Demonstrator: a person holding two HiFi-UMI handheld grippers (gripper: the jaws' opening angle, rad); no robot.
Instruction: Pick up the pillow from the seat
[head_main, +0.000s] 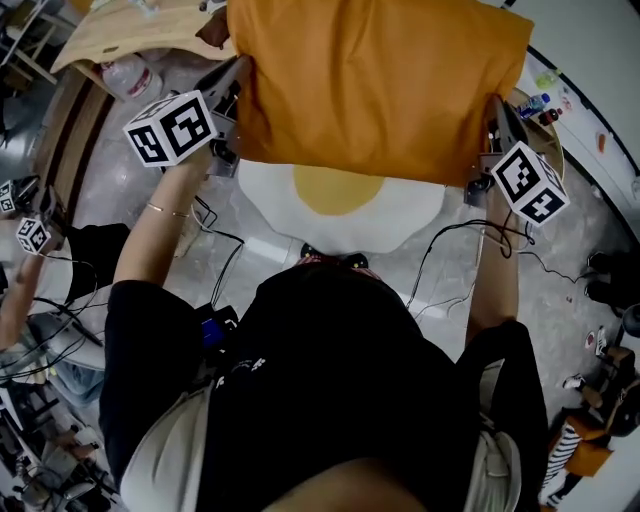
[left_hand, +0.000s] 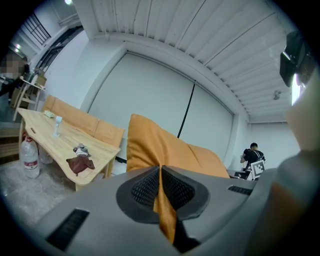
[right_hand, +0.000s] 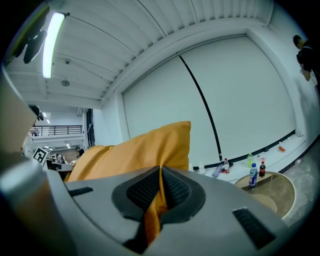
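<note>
Orange pillow (head_main: 380, 85) held up by both grippers
The left gripper (head_main: 234, 98) and right gripper (head_main: 497, 128) each pinch one edge of its fabric, with the pillow held above the fried-egg seat (head_main: 345, 208).

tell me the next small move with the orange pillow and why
Probably raise both grippers together a little higher. The left gripper and right gripper are each shut on a side edge of the orange pillow, which spans level between them over the egg-shaped seat. Its gap above the seat cannot be judged, so extra clearance seems wise.
</note>
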